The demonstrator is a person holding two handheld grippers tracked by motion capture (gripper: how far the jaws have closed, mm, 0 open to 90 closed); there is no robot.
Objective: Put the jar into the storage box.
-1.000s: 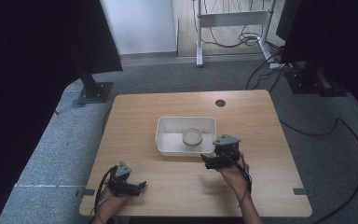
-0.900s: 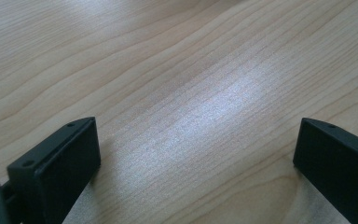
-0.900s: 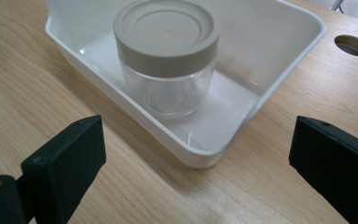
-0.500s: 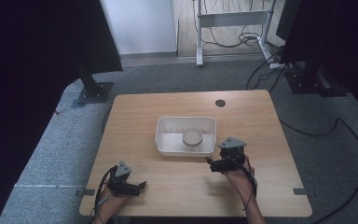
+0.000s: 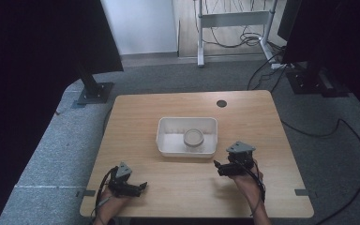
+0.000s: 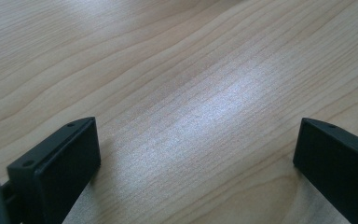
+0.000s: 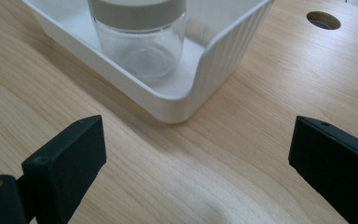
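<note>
Grey carpet surrounds the wooden counter (image 5: 140, 117), where a white tray (image 5: 166, 140) sits near the middle with a lidded glass jar (image 5: 193, 138) standing upright inside it. My right gripper (image 5: 219, 168) hovers just beside the tray's near right corner, jaws spread wide and holding nothing. My left gripper (image 5: 140, 186) rests near the counter's front left edge, equally wide open and empty, well apart from the tray.

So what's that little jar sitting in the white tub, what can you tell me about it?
The jar looks like clear glass, round and squat, with a pale grey-white lid on top. It seems empty. It stands upright on the floor of the white ribbed plastic tub, towards the tub's right half, near the middle of the wooden table. Nothing else touches it; the right hand-held gripper sits open, short of the tub.
</note>
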